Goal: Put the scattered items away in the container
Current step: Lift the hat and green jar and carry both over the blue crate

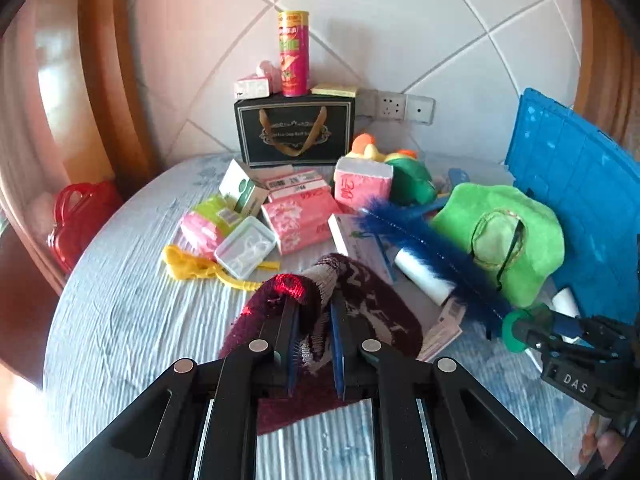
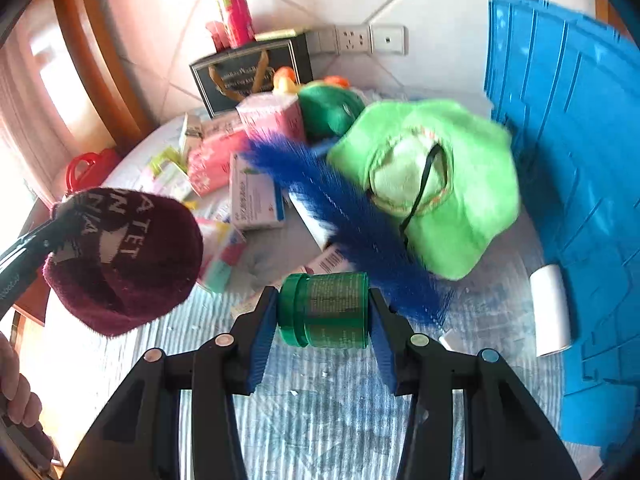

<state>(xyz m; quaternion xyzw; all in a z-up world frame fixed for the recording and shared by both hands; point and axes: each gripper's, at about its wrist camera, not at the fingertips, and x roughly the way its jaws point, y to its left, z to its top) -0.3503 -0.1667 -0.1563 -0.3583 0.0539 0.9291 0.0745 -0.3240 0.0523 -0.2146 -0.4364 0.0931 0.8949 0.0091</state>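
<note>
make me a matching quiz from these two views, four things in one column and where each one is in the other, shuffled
Things:
1. maroon knit hat
2. green jar
3. pink snack can
4. green cap

Places:
A. on top of the black gift box
B. clamped in the left hand-held gripper
C. lying beside the blue crate
D. clamped in the right hand-held gripper

Pairs: 1-B, 2-D, 3-A, 4-C
</note>
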